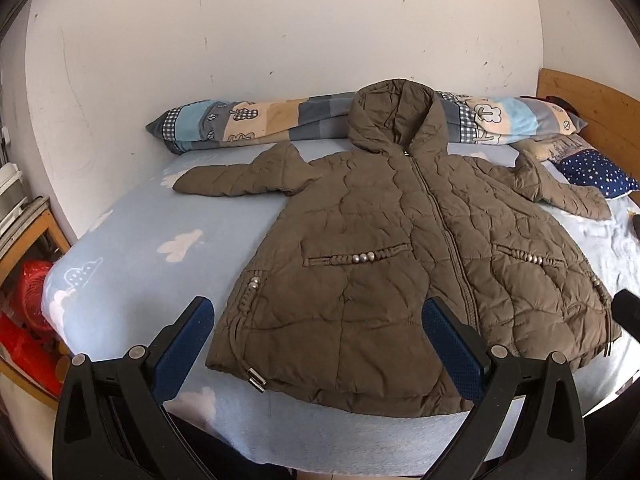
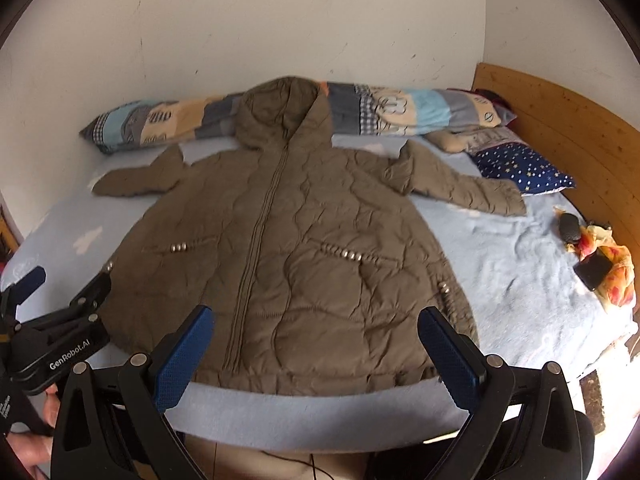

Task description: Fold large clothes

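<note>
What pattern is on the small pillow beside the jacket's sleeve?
Navy pillow with small stars, clearest in the right wrist view.

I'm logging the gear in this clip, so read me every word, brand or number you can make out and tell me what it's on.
"GenRobot.AI": white lettering on the black body of the left claw, seen in the right wrist view.
More small white print runs down that claw's handle at the frame's left edge; too small to read.
The patterned pillow shows cartoon shapes only, with no readable words.
The brown jacket shows no text.
</note>
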Tool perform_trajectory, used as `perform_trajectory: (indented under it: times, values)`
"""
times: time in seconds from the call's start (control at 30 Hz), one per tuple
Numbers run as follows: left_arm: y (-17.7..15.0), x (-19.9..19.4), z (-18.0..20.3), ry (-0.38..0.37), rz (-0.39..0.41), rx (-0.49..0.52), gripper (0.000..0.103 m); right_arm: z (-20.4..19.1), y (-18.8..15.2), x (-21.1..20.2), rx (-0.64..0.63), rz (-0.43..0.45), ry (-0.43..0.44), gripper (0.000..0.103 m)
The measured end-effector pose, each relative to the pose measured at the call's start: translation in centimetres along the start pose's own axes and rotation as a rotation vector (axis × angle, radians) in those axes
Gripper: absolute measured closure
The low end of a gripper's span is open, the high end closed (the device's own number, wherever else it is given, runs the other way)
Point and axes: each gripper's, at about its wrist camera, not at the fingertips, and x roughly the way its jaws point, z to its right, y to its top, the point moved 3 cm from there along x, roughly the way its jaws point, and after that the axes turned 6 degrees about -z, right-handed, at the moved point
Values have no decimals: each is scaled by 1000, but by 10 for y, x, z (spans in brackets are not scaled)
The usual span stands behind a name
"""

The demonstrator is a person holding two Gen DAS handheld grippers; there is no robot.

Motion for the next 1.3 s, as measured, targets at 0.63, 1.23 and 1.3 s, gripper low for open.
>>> perform_trajectory:
  times: [0.63, 1.23, 1.3]
  values:
    - [-3, 15, 2, -15, -44, -4, 0, -9, -9, 15, -30, -52, 11, 0]
    - [-1, 17, 7, -1, -43, -1, 0, -8, -12, 20, -38, -68, 18, 0]
    - [-2, 18, 7, 0, -43, 0, 0, -7, -13, 19, -39, -69, 18, 0]
